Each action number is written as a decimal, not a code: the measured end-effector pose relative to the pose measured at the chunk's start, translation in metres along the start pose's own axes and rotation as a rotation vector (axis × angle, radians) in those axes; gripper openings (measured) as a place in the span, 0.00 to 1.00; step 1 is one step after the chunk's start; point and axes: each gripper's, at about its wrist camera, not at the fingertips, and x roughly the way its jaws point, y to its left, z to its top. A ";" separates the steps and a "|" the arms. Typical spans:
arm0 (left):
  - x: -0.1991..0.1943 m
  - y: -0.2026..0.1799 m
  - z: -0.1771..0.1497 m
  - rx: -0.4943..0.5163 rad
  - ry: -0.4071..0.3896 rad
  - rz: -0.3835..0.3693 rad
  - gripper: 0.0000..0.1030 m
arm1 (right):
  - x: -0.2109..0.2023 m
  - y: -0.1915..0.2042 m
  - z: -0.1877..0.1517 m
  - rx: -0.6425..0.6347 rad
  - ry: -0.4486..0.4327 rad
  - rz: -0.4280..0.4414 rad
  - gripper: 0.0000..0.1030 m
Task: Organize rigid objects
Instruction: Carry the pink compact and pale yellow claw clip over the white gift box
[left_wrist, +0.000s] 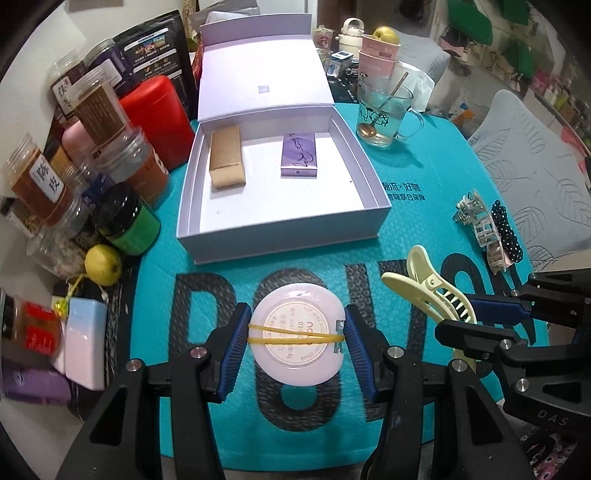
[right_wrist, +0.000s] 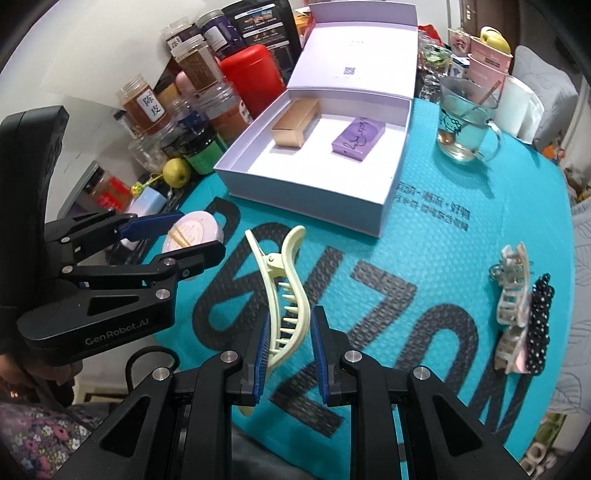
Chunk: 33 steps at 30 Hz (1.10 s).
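Above the near edge of the bench, over the teal mat (left_wrist: 424, 177) with its big dark letters, we hold two things. Our left gripper (left_wrist: 297, 338) has its fingers clenched on a round pale pink tin (left_wrist: 299, 314), flat and disc-shaped, with a printed circular label and two yellow rubber bands stretched across it. Our right gripper (right_wrist: 286, 347) grasps a cream hair clip (right_wrist: 284, 295), long and curved, with a row of teeth along one side; its fingers are nearly together on it. Toward the far edge sits the open lilac box (left_wrist: 369, 162), lid upright, holding a tan carton (left_wrist: 226, 155) and a purple carton (left_wrist: 299, 155) apart from each other.
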 end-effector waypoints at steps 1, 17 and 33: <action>0.000 0.003 0.002 0.006 -0.005 0.002 0.49 | 0.002 0.002 0.002 0.007 -0.002 -0.005 0.21; 0.013 0.036 0.037 0.106 -0.043 -0.022 0.49 | 0.023 0.015 0.038 0.082 -0.036 -0.029 0.21; 0.035 0.058 0.100 0.132 -0.077 -0.067 0.49 | 0.031 -0.001 0.105 0.119 -0.066 -0.060 0.21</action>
